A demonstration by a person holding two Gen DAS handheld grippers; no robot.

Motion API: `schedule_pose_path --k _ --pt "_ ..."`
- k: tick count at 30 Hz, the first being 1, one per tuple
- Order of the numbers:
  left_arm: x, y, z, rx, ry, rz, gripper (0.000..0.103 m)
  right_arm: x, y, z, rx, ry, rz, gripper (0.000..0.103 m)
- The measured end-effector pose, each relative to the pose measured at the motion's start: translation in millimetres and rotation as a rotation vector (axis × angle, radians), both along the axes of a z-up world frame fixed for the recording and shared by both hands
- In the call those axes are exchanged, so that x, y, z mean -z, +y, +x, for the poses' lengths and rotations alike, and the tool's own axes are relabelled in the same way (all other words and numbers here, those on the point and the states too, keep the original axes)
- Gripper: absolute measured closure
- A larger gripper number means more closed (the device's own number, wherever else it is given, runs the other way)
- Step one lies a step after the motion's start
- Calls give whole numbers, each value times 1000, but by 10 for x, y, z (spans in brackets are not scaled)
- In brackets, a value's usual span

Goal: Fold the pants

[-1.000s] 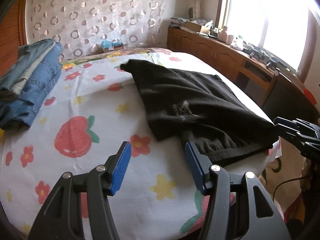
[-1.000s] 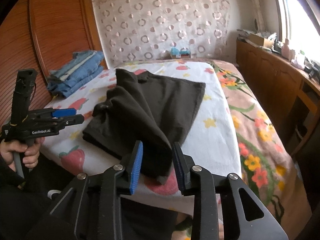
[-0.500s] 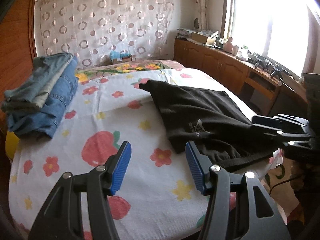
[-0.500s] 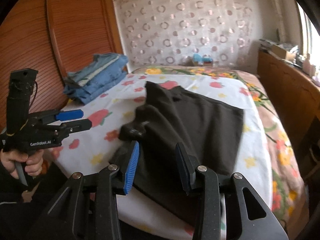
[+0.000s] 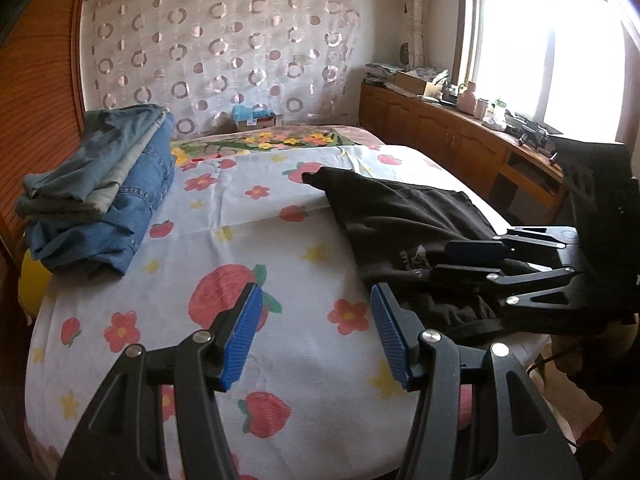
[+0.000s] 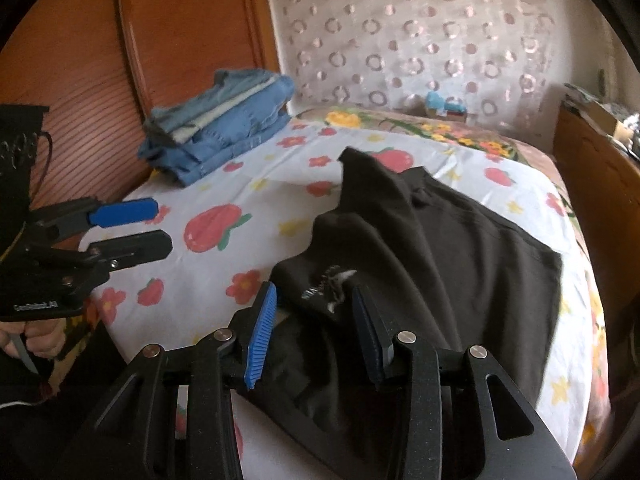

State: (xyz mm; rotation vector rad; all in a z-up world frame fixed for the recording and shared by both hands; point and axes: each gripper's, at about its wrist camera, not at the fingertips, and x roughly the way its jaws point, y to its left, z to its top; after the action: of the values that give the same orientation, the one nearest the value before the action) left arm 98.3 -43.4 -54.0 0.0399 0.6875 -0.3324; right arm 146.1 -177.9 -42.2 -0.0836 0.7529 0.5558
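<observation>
Black pants [image 5: 404, 224] lie rumpled on the right part of the bed, with a small white logo near the waist; they also show in the right wrist view [image 6: 432, 248]. My left gripper [image 5: 316, 336] is open and empty above the flowered sheet, left of the pants. My right gripper [image 6: 314, 332] is open, hovering over the near waist end of the pants with nothing held. It also shows at the right of the left wrist view [image 5: 472, 260]. The left gripper shows at the left of the right wrist view [image 6: 132, 230].
A stack of folded jeans [image 5: 100, 188] sits at the bed's left side by the wooden headboard [image 6: 80, 40]. The flowered sheet [image 5: 248, 248] covers the bed. A wooden cabinet [image 5: 440, 136] with clutter runs under the window on the right.
Both grippers have moved left and in over the bed. The right gripper has opened wider and now hovers over the pants' waist end. The pants have not moved.
</observation>
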Motion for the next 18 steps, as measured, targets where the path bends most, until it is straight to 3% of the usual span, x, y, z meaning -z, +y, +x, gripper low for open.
schedule_pose_path --k 15,18 --pt "43 143 9 -25 11 -10 47 241 509 371 -97 83 -148 64" --pt "57 141 4 -23 14 -12 47 306 556 429 -98 98 -199 77"
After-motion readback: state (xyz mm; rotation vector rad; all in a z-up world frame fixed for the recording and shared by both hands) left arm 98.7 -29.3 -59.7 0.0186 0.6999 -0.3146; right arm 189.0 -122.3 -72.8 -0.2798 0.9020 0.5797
